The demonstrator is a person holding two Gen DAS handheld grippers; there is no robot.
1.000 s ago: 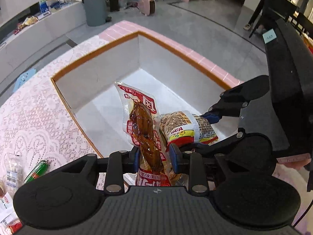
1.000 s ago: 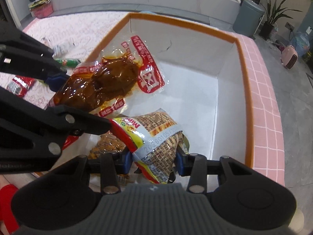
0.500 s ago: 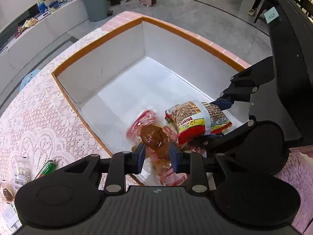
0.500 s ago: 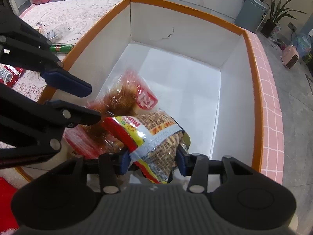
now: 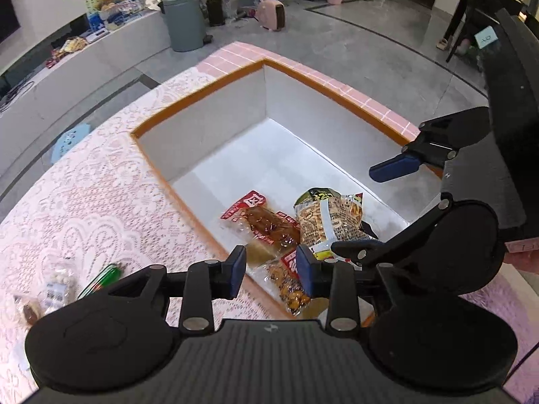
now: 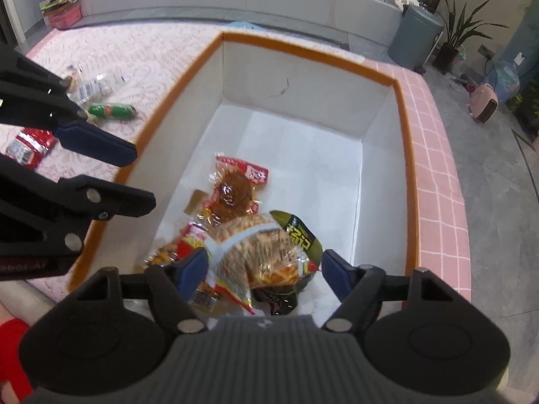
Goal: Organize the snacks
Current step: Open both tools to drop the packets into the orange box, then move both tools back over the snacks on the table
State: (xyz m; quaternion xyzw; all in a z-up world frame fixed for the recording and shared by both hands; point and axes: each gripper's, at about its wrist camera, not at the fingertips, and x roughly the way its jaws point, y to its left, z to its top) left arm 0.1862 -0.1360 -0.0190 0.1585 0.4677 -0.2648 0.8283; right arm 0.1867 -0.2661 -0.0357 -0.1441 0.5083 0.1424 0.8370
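Both packets released since 1 s ago: braised-meat pouch (image 5: 266, 225) and noodle snack bag (image 5: 331, 220) now lie on box (image 5: 209, 128) floor, near corner, touching each other, atop other packets. Left gripper (image 5: 271, 267) fingers opening, nothing between, above box edge, angled down. Right gripper (image 6: 264, 269) fingers opening wide, clear of bag, bag lying below the gap. Outside box on lace table (image 5: 84, 202): green sausage stick (image 6: 113, 111), red packet (image 6: 28, 146), clear packets.
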